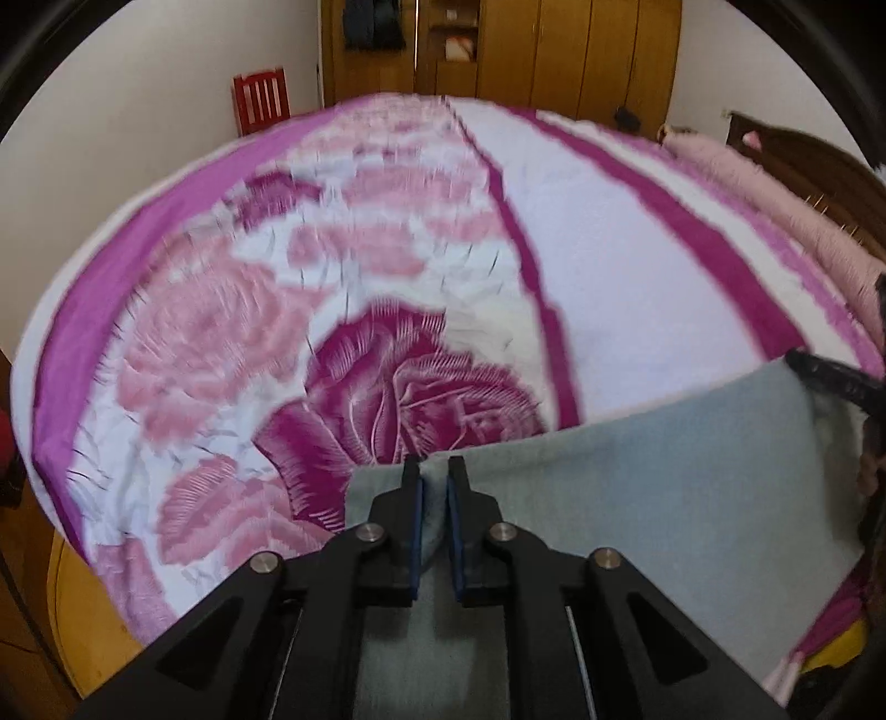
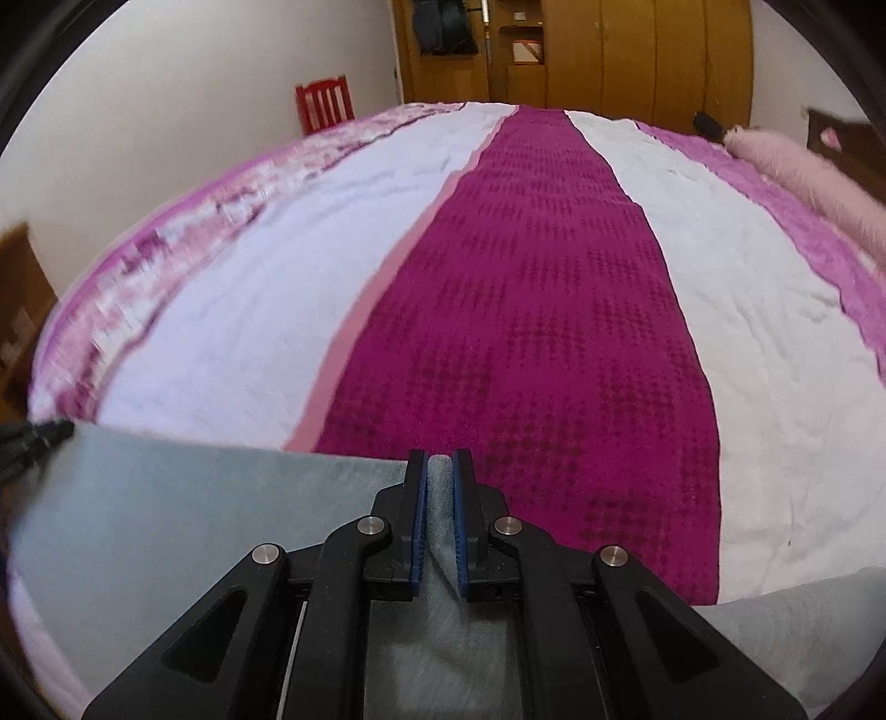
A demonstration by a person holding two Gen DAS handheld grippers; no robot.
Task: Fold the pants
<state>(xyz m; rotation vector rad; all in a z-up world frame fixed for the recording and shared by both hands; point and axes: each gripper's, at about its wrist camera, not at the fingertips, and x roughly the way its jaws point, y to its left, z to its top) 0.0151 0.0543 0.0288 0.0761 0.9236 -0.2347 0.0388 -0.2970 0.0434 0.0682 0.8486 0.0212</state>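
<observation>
Grey-green pants (image 1: 637, 487) are lifted over the near side of a bed, their top edge stretched taut between my two grippers. My left gripper (image 1: 434, 471) is shut on the left end of that edge, a fold of cloth pinched between its blue pads. In the right wrist view the same pants (image 2: 183, 498) spread leftward, and my right gripper (image 2: 440, 465) is shut on the right end, cloth bunched between its pads. Each view catches the other gripper's black tip at its side: the right gripper (image 1: 825, 371) and the left gripper (image 2: 39, 435).
The bed carries a pink, magenta and white floral cover (image 1: 387, 266) with a wide magenta stripe (image 2: 531, 310). A pink fluffy blanket (image 1: 775, 188) lies at the right. A red chair (image 1: 260, 99) and a wooden wardrobe (image 1: 554, 50) stand behind.
</observation>
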